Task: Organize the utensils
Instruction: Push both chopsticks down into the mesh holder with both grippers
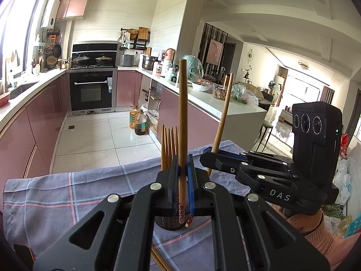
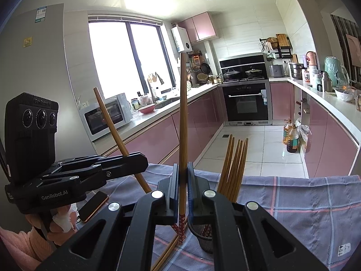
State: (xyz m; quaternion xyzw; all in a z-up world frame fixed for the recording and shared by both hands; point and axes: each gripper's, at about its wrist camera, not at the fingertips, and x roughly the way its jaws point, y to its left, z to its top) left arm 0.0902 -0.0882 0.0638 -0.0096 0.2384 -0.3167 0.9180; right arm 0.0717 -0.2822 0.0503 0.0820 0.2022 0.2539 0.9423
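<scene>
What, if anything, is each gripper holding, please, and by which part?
The left gripper holds one chopstick upright, low on its shaft, just above the patterned end. The right gripper holds another chopstick likewise.

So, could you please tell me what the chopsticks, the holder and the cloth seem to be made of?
Chopsticks: probably wood or bamboo, brown with visible grain and a matte look, red patterned ends.
Holder: seemingly black metal mesh, with see-through perforated walls.
Cloth: woven fabric, grey-blue with pink and white check lines, creased.
</scene>
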